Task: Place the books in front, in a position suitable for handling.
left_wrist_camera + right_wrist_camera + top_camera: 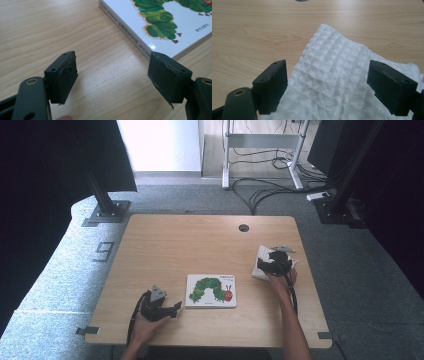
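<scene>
Right gripper [274,261] is over at the right edge of the desk [200,240], jaws spread wide and hanging just above a white waffle-weave cloth [332,80]. Nothing pinched yet. In the right gripper view the cloth runs between the two black jaws from the bottom of the frame, with one corner poking up toward the top centre. It lies loosely rumpled, not squared off, so its long axis is hard to call; that free corner points away from the person, toward the desk's far side.

That cloth looks soft, light and limp. It should bunch and drape the moment it's lifted, and the textured weave ought to give the jaws good bite. Best hold, I'd say, is a raised fold or that free corner, pinched low against the desk.

Left gripper [165,309] sits at lower left of the high view, jaws also spread, empty, aimed at a picture book [211,290] with a green caterpillar on the cover. The book lies flat at centre, long side running left to right, just beside those jaws. In the left gripper view its spine edge cuts across the upper right. Stiff, flat, smooth-faced: the glossy cover could slip, so an edge grip suits it.
</scene>
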### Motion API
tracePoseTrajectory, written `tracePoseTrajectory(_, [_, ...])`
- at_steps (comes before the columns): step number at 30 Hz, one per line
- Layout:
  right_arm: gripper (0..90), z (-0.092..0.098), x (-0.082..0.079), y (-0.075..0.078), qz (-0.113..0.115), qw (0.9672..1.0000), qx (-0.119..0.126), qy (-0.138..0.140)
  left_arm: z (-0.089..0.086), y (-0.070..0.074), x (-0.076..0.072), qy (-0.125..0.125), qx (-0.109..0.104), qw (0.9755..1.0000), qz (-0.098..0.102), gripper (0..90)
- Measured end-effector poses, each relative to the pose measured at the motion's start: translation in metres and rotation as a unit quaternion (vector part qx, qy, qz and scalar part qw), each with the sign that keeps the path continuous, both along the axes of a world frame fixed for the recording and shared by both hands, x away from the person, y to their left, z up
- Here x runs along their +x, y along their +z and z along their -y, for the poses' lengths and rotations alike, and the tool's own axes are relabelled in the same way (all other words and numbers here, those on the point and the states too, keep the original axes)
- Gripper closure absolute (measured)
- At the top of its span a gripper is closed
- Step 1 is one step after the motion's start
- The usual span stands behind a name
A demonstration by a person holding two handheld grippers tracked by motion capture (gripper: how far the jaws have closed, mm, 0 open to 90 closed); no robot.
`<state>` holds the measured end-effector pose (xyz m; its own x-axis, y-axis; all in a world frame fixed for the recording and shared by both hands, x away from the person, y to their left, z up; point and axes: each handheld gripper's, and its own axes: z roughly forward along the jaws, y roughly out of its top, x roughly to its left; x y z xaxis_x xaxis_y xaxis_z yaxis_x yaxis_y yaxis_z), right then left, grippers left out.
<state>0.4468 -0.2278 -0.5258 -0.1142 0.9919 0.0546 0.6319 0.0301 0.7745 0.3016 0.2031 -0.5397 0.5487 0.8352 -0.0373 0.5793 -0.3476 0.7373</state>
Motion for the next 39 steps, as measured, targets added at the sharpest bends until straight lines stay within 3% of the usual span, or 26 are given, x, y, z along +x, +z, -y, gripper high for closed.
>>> tracePoseTrajectory(6, [15.1,-0.005,0.01,-0.021,-0.039,0.9987,-0.033,-0.006,-0.001,0.002,-0.006,0.001,-0.006,1.0,0.003,23.2])
tracePoseTrajectory(10, [20.8,-0.005,0.01,-0.023,-0.039,0.9984,-0.029,-0.026,-0.004,0.001,-0.008,0.008,-0.005,1.0,0.001,23.2])
tracePoseTrajectory(11, [30.4,-0.006,0.009,-0.022,-0.038,0.9987,-0.027,-0.02,-0.005,0.001,-0.008,0.009,-0.006,0.9999,-0.001,23.2])
tracePoseTrajectory(12, [30.4,-0.006,0.009,-0.022,-0.038,0.9987,-0.027,-0.02,-0.005,0.001,-0.008,0.009,-0.006,0.9999,-0.001,23.2])
tracePoseTrajectory(13, [45.9,-0.005,0.008,-0.021,-0.035,0.9989,-0.027,-0.014,-0.004,0.001,-0.01,0.011,-0.007,0.9999,0.001,23.2])
tracePoseTrajectory(14, [45.9,-0.005,0.008,-0.021,-0.035,0.9989,-0.027,-0.014,-0.004,0.001,-0.01,0.011,-0.007,0.9999,0.001,23.3])
tracePoseTrajectory(15, [60.2,-0.002,0.008,-0.019,-0.034,0.9991,-0.024,-0.009,-0.004,0.002,-0.012,0.009,-0.007,0.9999,0.002,23.3])
tracePoseTrajectory(16, [60.2,-0.002,0.008,-0.019,-0.034,0.9991,-0.024,-0.009,-0.004,0.002,-0.012,0.009,-0.007,0.9999,0.002,23.3])
tracePoseTrajectory(18, [71.1,0.002,0.007,-0.019,-0.033,0.9991,-0.023,-0.011,-0.004,0.003,-0.014,0.009,-0.009,0.9999,0.004,23.3])
tracePoseTrajectory(20, [75.2,0.006,0.006,-0.019,-0.031,0.9994,-0.01,-0.012,-0.005,0.004,-0.015,0.008,-0.012,0.9999,0.006,23.3])
tracePoseTrajectory(21, [77.1,0.012,0.004,-0.019,-0.027,0.9996,0.012,-0.004,-0.006,0.005,-0.015,0.008,-0.015,0.9998,0.01,23.2])
tracePoseTrajectory(22, [77.1,0.012,0.004,-0.019,-0.027,0.9996,0.012,-0.004,-0.006,0.005,-0.015,0.008,-0.015,0.9998,0.01,23.2])
tracePoseTrajectory(23, [78.1,0.016,-0.003,-0.018,-0.011,0.9995,0.029,0.011,-0.006,0.006,-0.015,0.006,-0.017,0.9997,0.013,23.1])
tracePoseTrajectory(24, [78.1,0.016,-0.003,-0.018,-0.011,0.9995,0.029,0.011,-0.006,0.006,-0.015,0.006,-0.017,0.9997,0.013,23.0])
tracePoseTrajectory(25, [78.4,0.019,-0.015,-0.014,0.015,0.9983,0.05,0.027,-0.005,0.004,-0.012,0.0,-0.016,0.9998,0.014,22.8])
tracePoseTrajectory(26, [78.4,0.019,-0.015,-0.014,0.015,0.9983,0.05,0.027,-0.005,0.004,-0.012,0.0,-0.016,0.9998,0.014,22.6])
tracePoseTrajectory(27, [78.7,0.018,-0.029,-0.007,0.042,0.9952,0.076,0.044,-0.003,0.004,-0.012,-0.005,-0.015,0.9998,0.013,22.3])
tracePoseTrajectory(28, [78.7,0.018,-0.029,-0.007,0.042,0.9952,0.076,0.044,0.0,0.004,-0.011,-0.009,-0.014,0.9998,0.013,22.3])
tracePoseTrajectory(29, [78.9,0.014,-0.043,0.0,0.066,0.9918,0.089,0.063,0.008,0.003,-0.01,-0.022,-0.01,0.9996,0.014,21.9])
tracePoseTrajectory(30, [78.9,0.014,-0.043,0.0,0.066,0.9918,0.089,0.063,0.008,0.003,-0.01,-0.022,-0.01,0.9996,0.014,21.6])
tracePoseTrajectory(31, [78.9,0.009,-0.055,0.01,0.09,0.9874,0.101,0.082,0.017,0.003,-0.01,-0.038,-0.003,0.9992,0.015,21.2])
tracePoseTrajectory(32, [78.9,0.009,-0.055,0.01,0.09,0.9874,0.101,0.082,0.017,0.003,-0.01,-0.038,-0.003,0.9992,0.015,20.9])
tracePoseTrajectory(33, [79.0,0.001,-0.068,0.02,0.113,0.9814,0.115,0.103,0.025,0.001,-0.009,-0.049,0.003,0.9987,0.012,20.6])
tracePoseTrajectory(34, [79.0,0.001,-0.068,0.02,0.113,0.9814,0.115,0.103,0.025,0.001,-0.009,-0.049,0.003,0.9987,0.012,20.4])
tracePoseTrajectory(37, [78.9,-0.016,-0.084,0.037,0.139,0.9743,0.115,0.135,0.033,-0.003,-0.006,-0.055,0.016,0.9983,0.004,20.5])
tracePoseTrajectory(39, [78.9,-0.02,-0.086,0.041,0.145,0.9721,0.119,0.141,0.034,-0.004,-0.004,-0.055,0.017,0.9984,0.0,20.8])
